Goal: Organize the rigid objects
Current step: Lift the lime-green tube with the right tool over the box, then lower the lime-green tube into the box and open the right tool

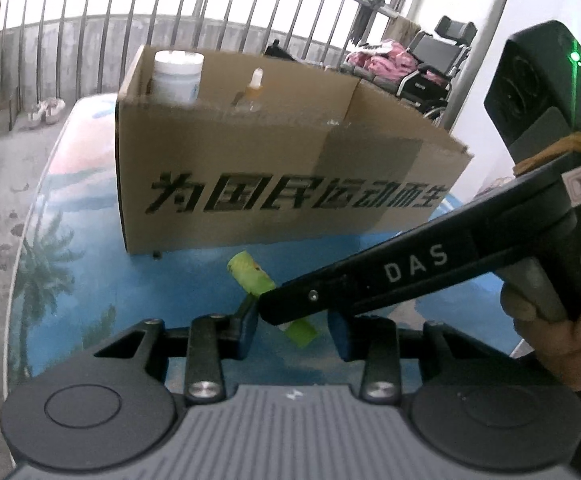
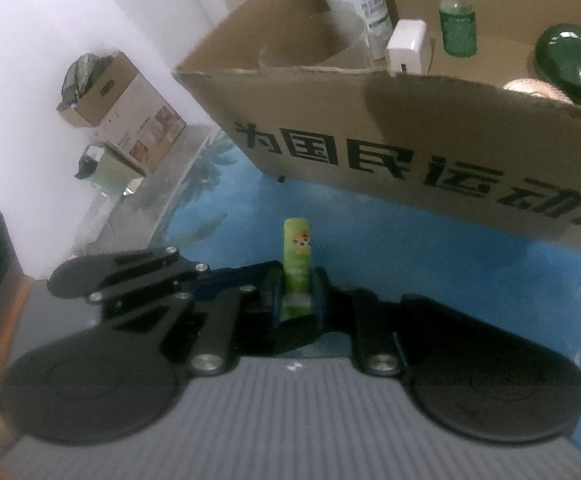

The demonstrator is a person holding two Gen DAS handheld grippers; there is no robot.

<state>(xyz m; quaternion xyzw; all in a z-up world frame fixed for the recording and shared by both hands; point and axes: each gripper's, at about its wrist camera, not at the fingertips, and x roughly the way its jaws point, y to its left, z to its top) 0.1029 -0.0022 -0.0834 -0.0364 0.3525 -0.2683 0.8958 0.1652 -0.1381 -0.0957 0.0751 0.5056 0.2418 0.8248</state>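
A small green tube (image 1: 250, 276) (image 2: 297, 252) with a cartoon label is on the blue palm-print table (image 1: 90, 260), in front of an open cardboard box (image 1: 250, 152) (image 2: 370, 120). My right gripper (image 2: 296, 300) is shut on the tube's lower part, and its black arm crosses the left wrist view to the tube (image 1: 268, 306). My left gripper (image 1: 294, 328) stands open, its pads apart on either side of the tube's near end and not pressing it. Its linkage (image 2: 138, 276) shows at the left of the right wrist view.
In the box stand a white jar (image 2: 354, 4), a green dropper bottle (image 2: 456, 28), a white charger (image 2: 406, 46) and a dark green glossy object (image 2: 570, 60). A railing and a wheelchair (image 1: 434, 68) are behind. Another carton (image 2: 118, 96) sits by the wall. A hand (image 1: 562, 332) holds the right gripper.
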